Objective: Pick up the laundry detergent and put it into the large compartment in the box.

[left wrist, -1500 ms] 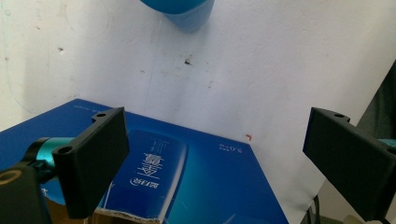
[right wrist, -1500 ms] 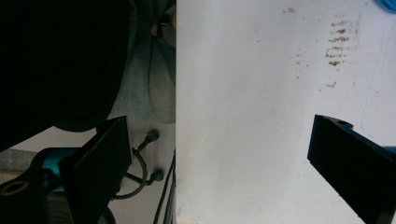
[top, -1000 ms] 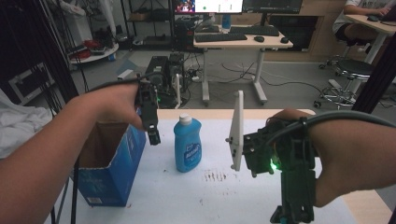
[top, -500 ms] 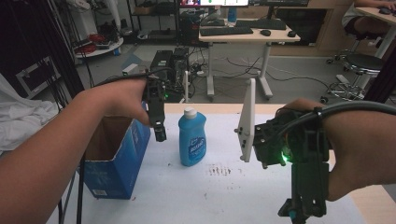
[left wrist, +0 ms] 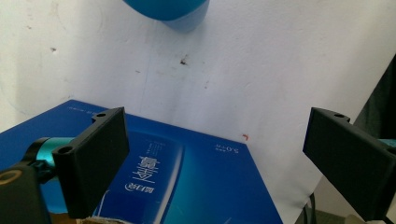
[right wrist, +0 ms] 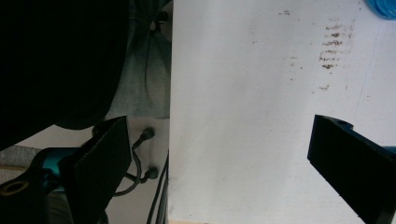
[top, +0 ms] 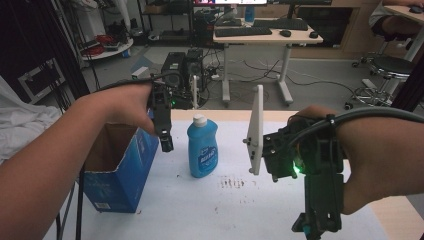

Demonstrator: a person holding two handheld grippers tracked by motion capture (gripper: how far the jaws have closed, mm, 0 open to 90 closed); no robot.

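Clearly the left gripper point(top: 166, 145) hung nearer, jaws wide apart and empty, over the blue box point(top: 125, 165); the upright blue bottle point(top: 202, 146) stood just beside it toward the table's middle. Farther off, the right gripper point(top: 315, 227) was likewise spread, holding nothing.

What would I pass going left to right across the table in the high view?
Blue box → left tool → blue bottle → brown stains → right tool.
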